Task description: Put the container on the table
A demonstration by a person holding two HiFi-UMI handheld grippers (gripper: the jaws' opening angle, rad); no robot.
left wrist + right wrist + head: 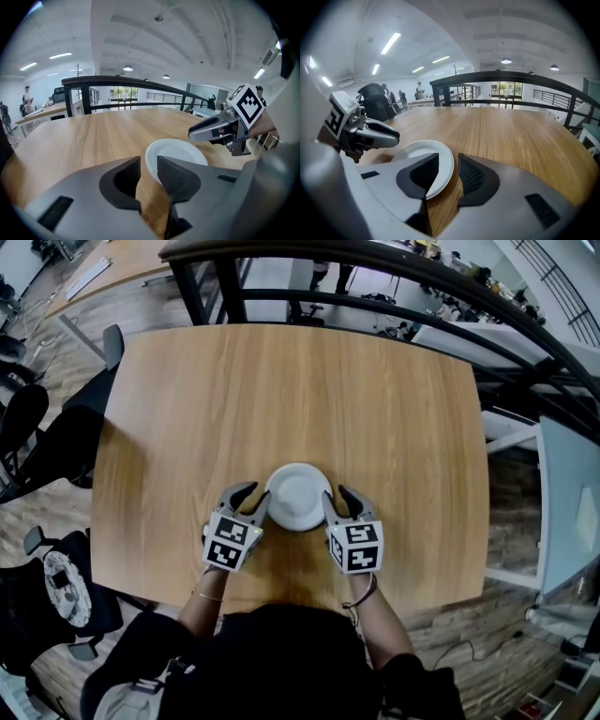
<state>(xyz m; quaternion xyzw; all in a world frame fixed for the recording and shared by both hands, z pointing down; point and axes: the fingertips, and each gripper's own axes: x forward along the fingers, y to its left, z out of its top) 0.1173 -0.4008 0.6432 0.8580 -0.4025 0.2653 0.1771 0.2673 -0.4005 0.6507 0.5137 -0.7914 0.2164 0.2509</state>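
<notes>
Head view: round white shallow container [298,496]

Light wooden table [375,427], one white paper plate [298,495] flat near its front edge.

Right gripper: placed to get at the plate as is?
Likely yes. The right gripper has its jaws apart with the near rim of the plate between them, pads not pressing. Nothing else on the table blocks it; the left gripper sits at the opposite rim.
</notes>
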